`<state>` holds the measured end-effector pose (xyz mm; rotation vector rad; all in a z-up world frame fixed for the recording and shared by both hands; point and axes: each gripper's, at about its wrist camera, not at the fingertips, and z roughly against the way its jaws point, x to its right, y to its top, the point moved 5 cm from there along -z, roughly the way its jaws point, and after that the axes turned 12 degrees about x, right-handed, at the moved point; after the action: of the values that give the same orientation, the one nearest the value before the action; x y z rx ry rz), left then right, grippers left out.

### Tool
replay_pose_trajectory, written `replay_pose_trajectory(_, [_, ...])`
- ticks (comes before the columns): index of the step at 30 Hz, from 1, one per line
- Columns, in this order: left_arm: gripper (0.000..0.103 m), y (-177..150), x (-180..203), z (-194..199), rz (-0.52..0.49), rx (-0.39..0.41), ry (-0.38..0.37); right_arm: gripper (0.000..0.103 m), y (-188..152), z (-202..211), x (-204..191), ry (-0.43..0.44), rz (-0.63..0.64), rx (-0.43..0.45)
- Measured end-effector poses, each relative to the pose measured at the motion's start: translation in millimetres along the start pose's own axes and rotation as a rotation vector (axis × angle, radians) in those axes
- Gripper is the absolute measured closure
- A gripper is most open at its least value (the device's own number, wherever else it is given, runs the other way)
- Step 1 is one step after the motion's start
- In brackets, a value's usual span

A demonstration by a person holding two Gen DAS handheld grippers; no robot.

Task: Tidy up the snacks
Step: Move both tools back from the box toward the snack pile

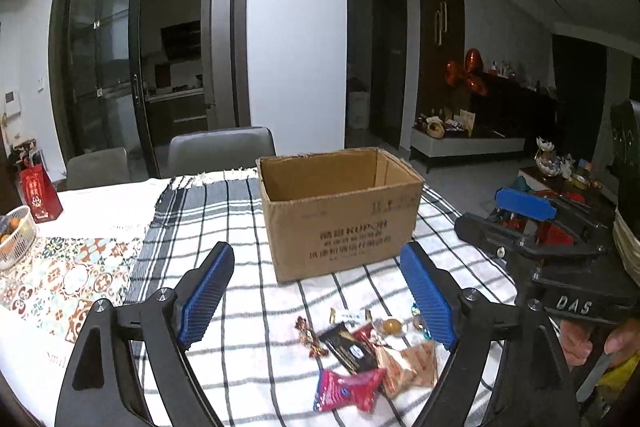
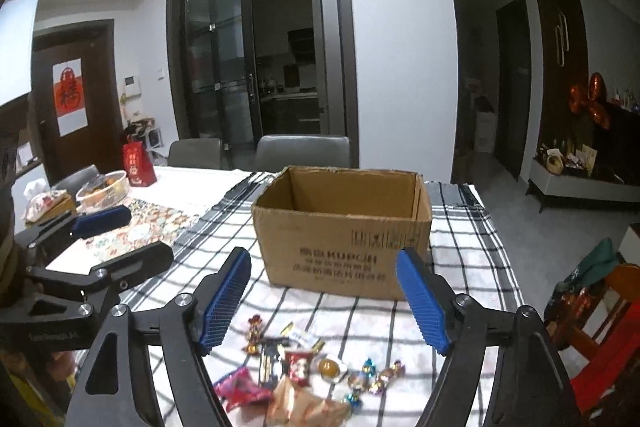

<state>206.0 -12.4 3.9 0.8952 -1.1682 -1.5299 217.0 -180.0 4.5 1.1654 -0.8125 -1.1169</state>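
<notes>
Both claws hang with blue pads spread wide and nothing between them: your left gripper [image 1: 316, 291] and right gripper [image 2: 324, 297] sit over the near end of the checked cloth [image 1: 240, 211]. Your snacks [image 2: 308, 375] lie in a blurred heap near you; their wrappers can't be read. Just beyond stands the open cardboard box [image 2: 344, 239], printed "KUPOH" as far as you can make out, its floor hidden. Far left sits a red bag [image 2: 138, 163].
</notes>
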Motion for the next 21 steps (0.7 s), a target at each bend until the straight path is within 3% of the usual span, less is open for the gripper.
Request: replay_pose_trajectory(21, [0.016,-69,24,22,-0.068,-0.148,-0.04,0.027,-74,22,-23,0.091,0.162,-0.162])
